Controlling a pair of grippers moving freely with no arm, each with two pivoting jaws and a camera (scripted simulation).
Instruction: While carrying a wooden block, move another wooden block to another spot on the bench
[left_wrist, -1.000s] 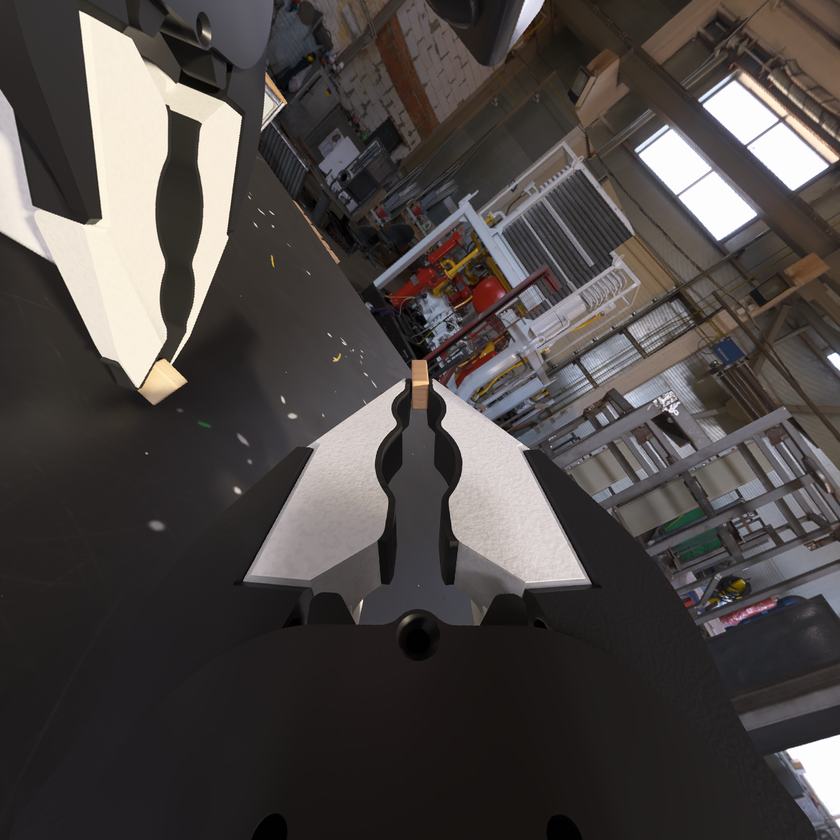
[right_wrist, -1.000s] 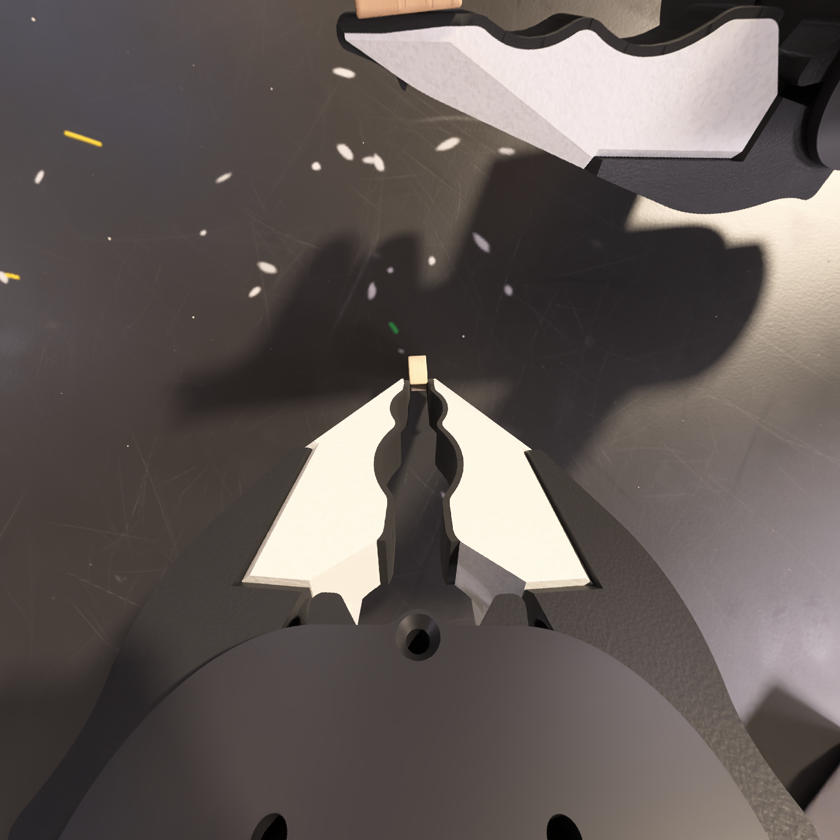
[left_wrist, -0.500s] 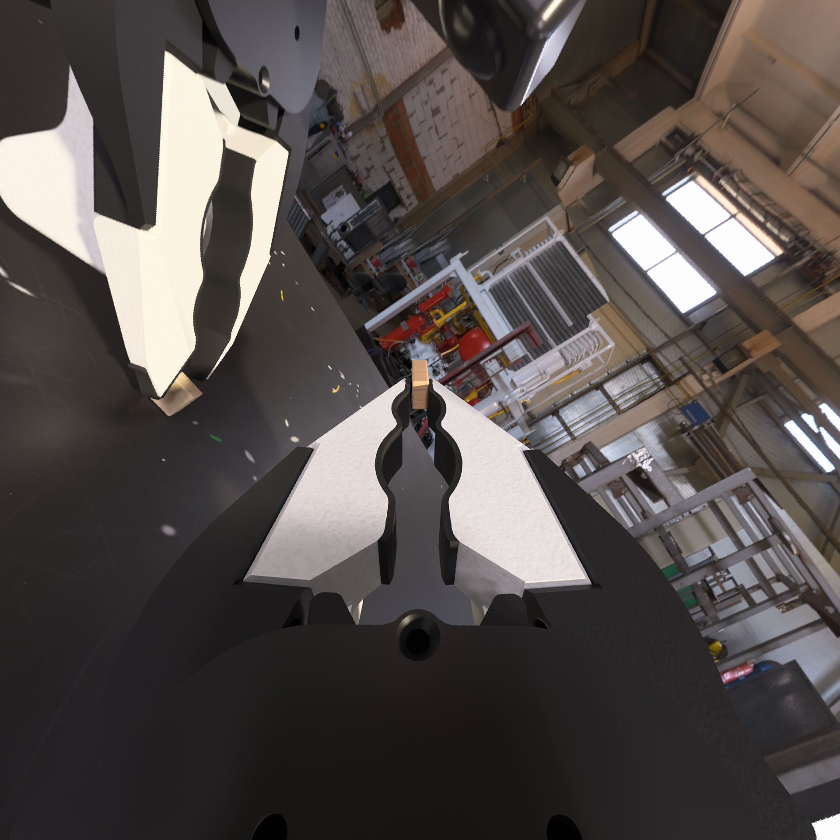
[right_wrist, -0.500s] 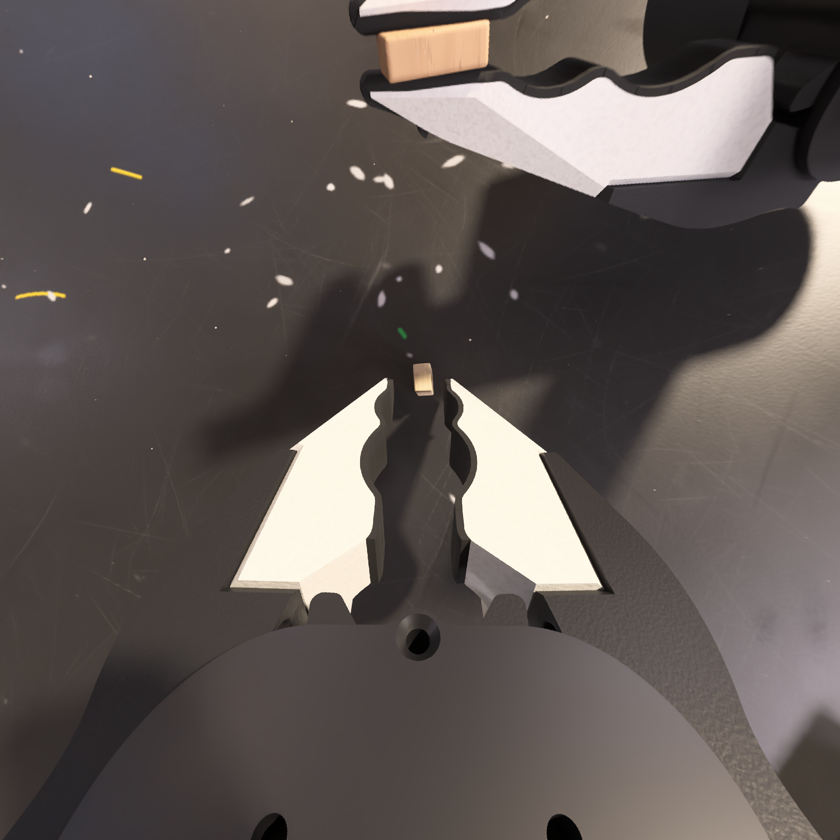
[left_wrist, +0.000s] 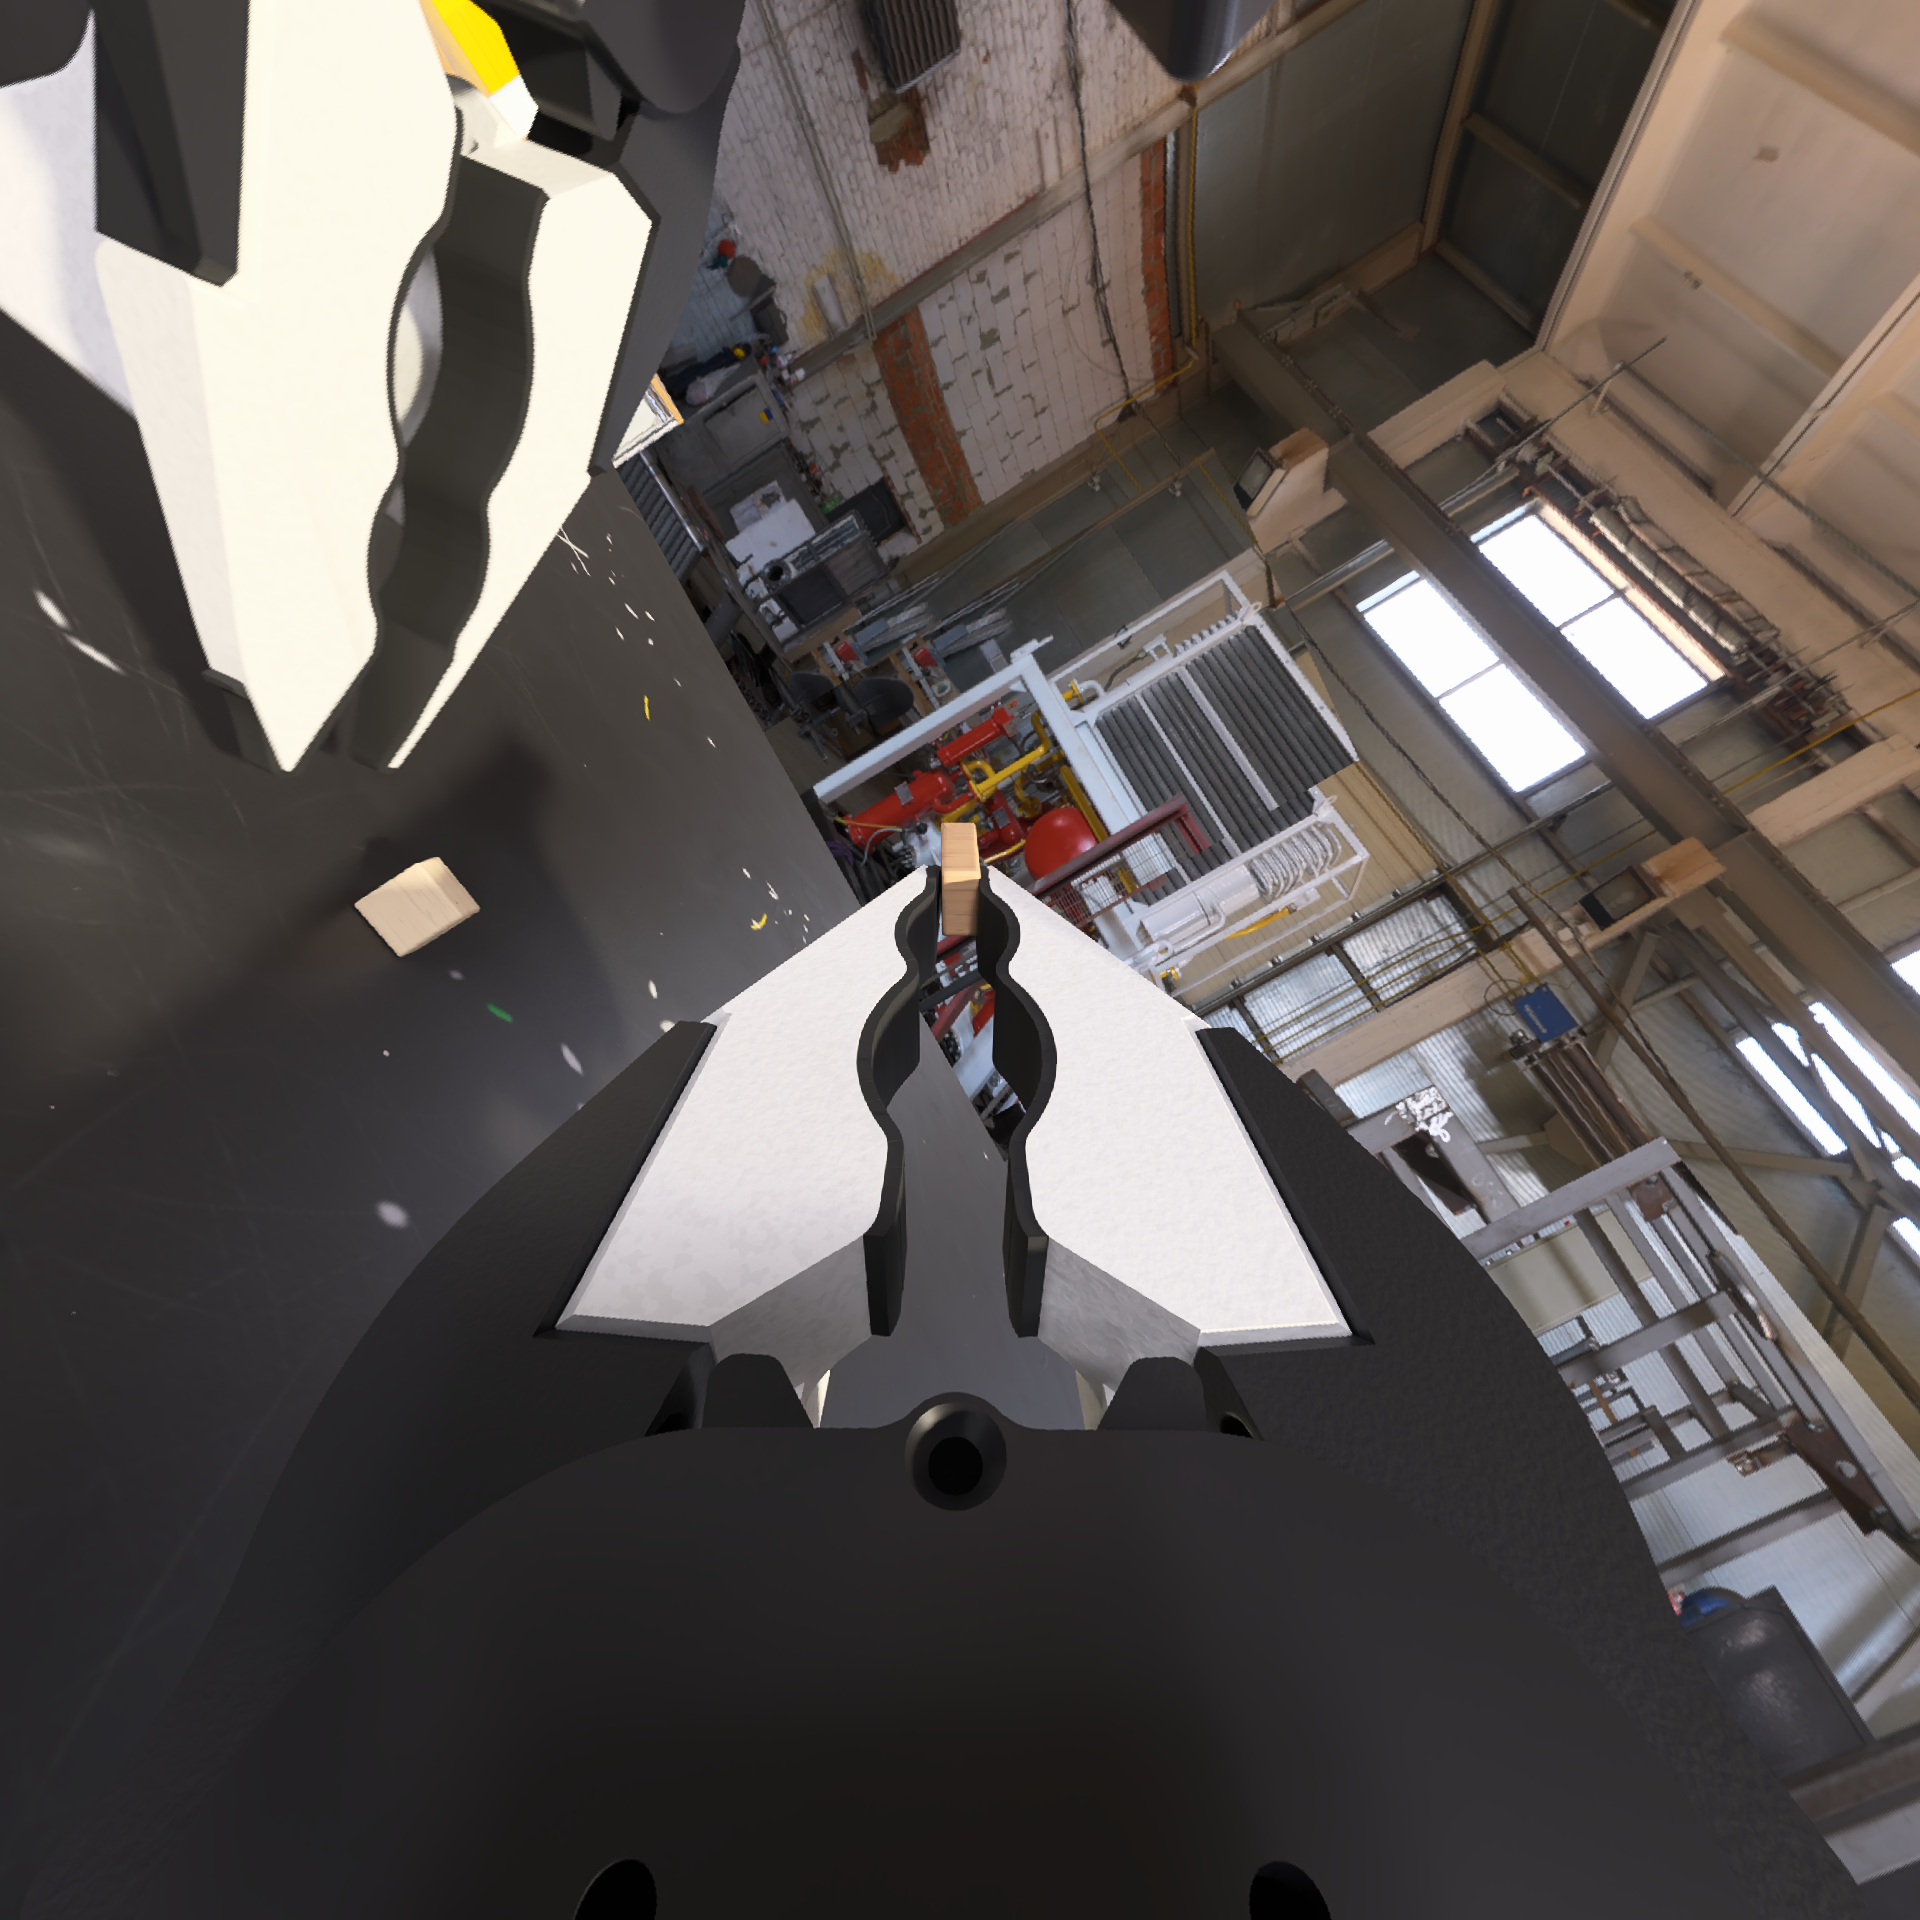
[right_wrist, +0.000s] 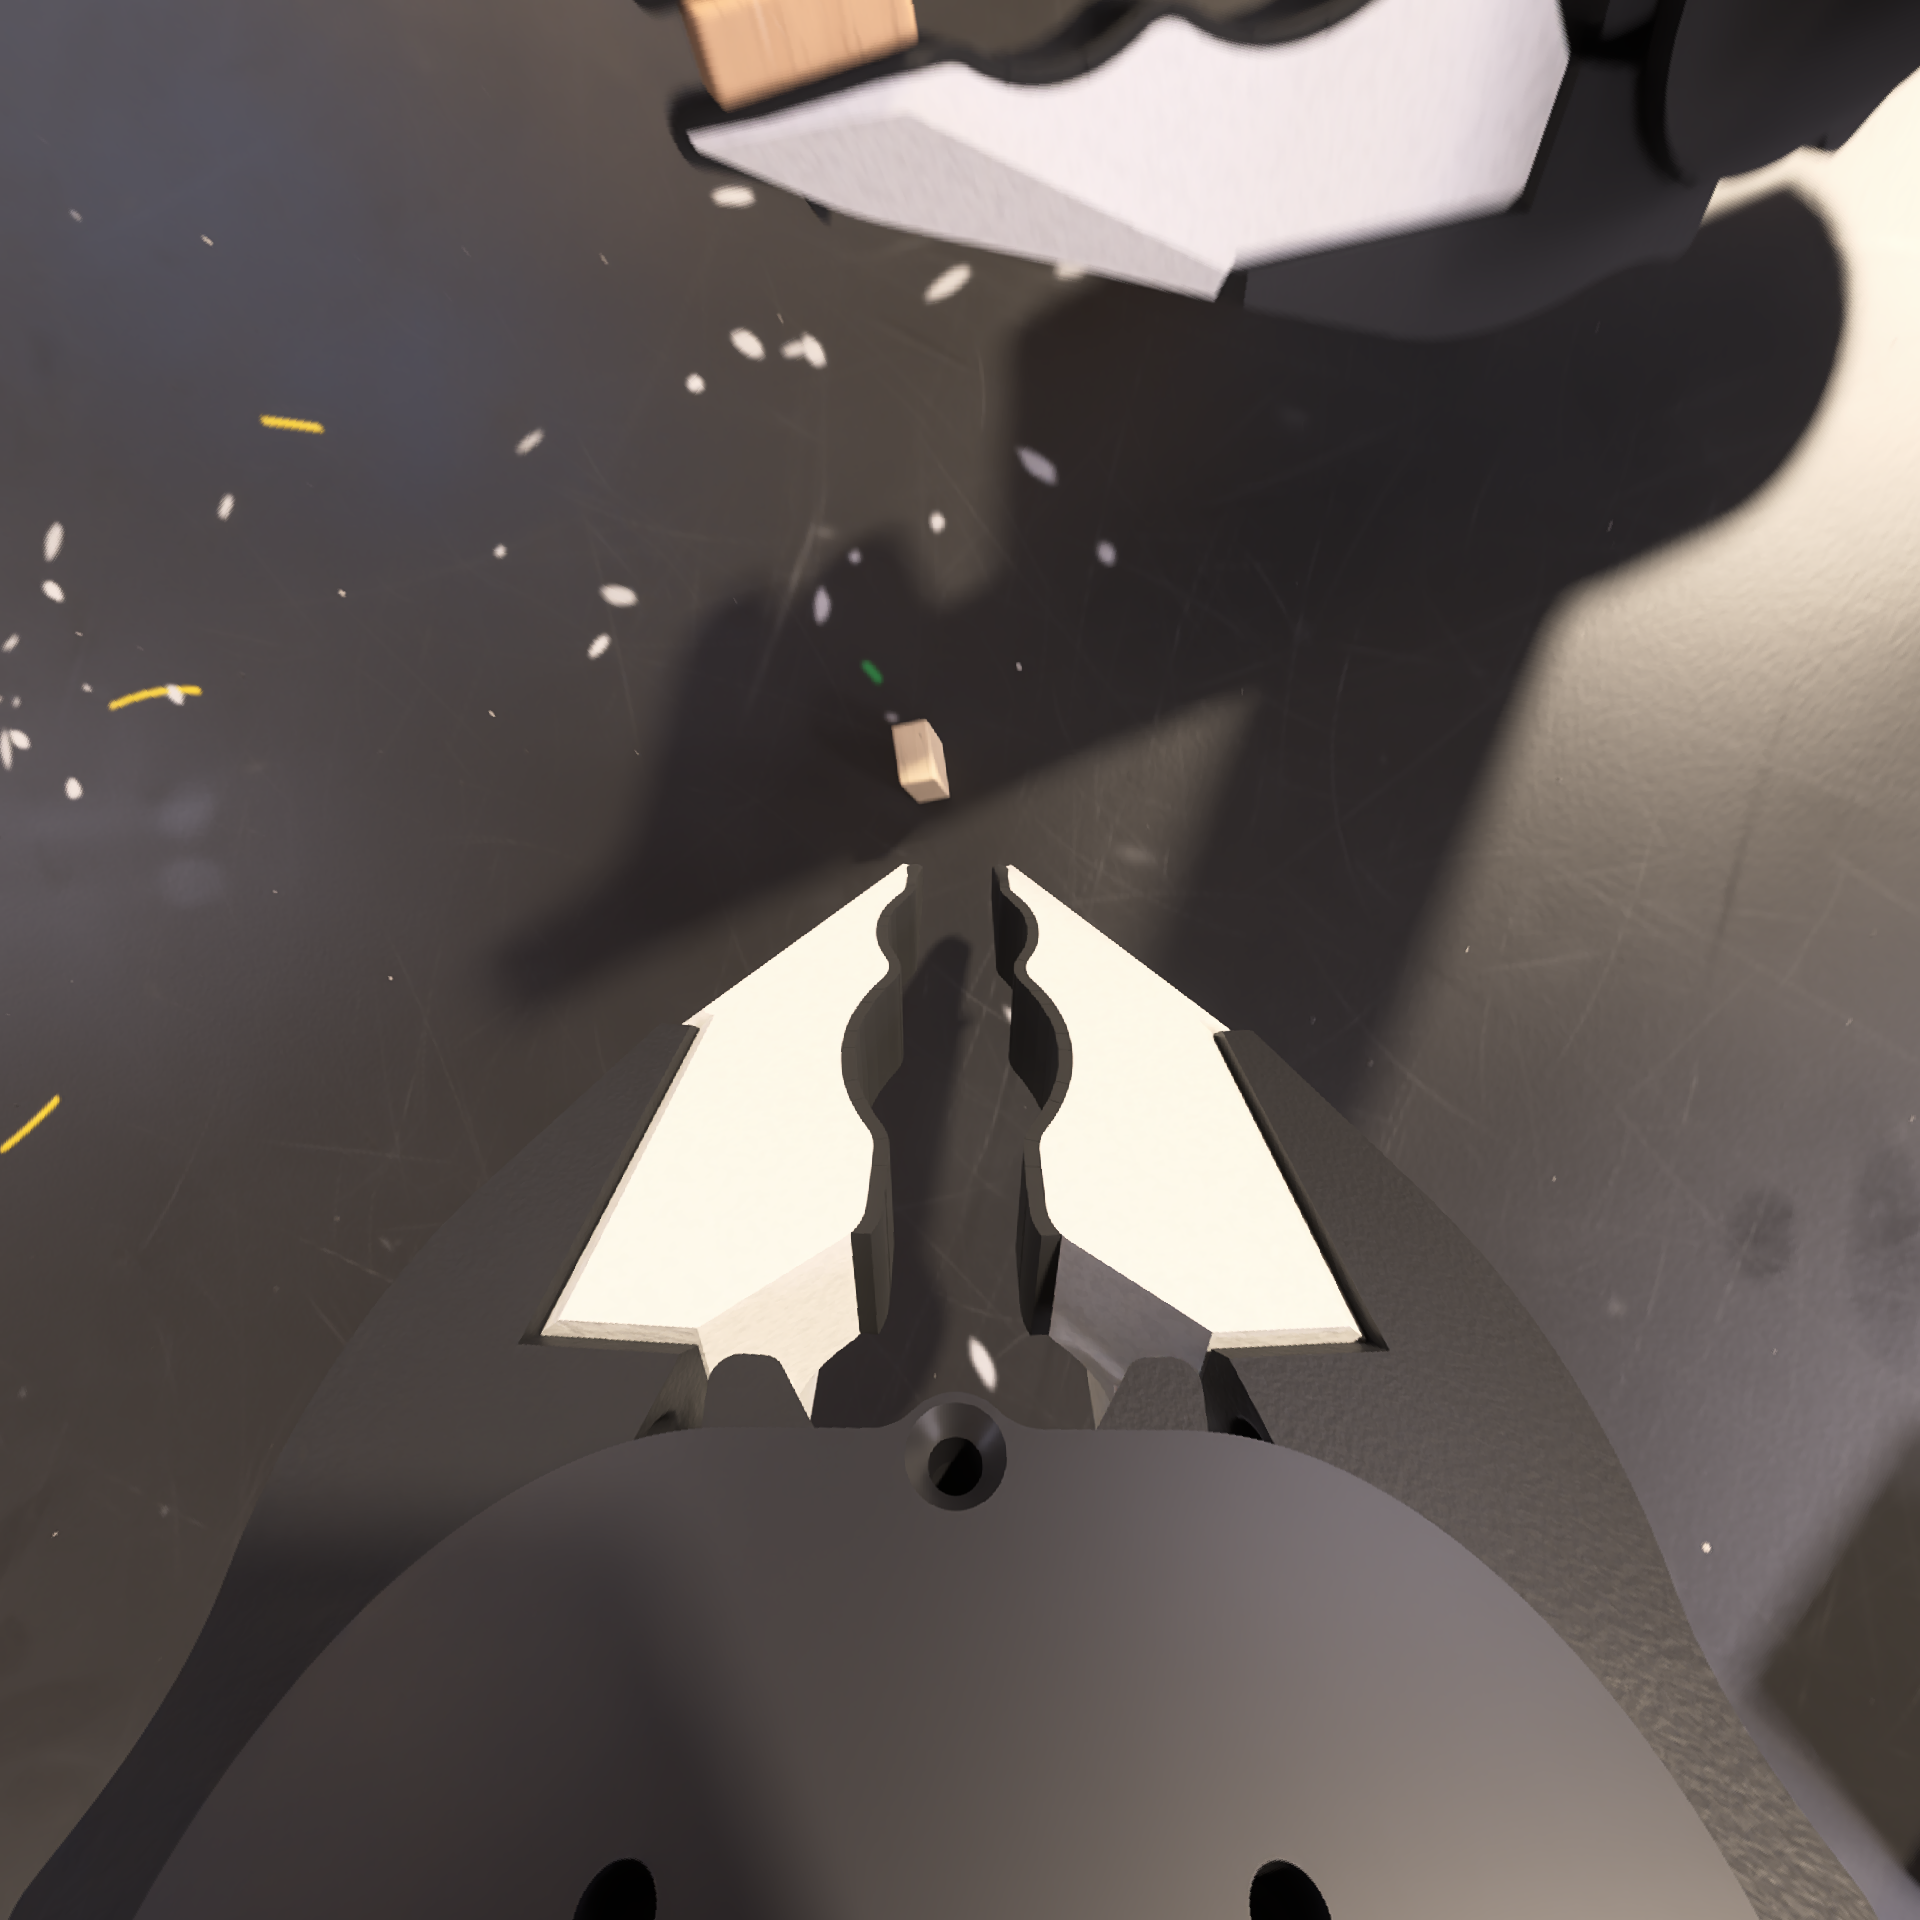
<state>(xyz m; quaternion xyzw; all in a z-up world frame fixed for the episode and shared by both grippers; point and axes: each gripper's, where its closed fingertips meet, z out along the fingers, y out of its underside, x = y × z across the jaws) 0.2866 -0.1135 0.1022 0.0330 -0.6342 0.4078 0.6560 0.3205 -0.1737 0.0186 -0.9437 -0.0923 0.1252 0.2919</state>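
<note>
- The right tool (right_wrist: 951, 868) has let go of the pale wooden block (right_wrist: 920, 762) it was clamped on a second ago: its fingers now stand apart with nothing between them, and it has drawn back, so the block sits clear ahead of the fingertips.
- That block now lies free on the dark desk (right_wrist: 312, 935), tipped a little askew, among white and yellow flecks; the left wrist view shows the same block (left_wrist: 416, 904) resting alone on the desk (left_wrist: 208, 1143), with the right tool (left_wrist: 332, 764) lifted above it and well apart.
- The left tool (left_wrist: 958, 883) is unchanged in its grip: its fingers are closed on the carried wooden block (left_wrist: 958, 878), held upright at the very tips, off the desk. From the right wrist view that carried block (right_wrist: 800, 42) shows at the top edge, pinched in the left tool (right_wrist: 727, 73).
- Judgement: the placing step looks done, with the moved block set down while the other stays carried.
- What seems left is for the right tool to clear away without nudging the loose block.
</note>
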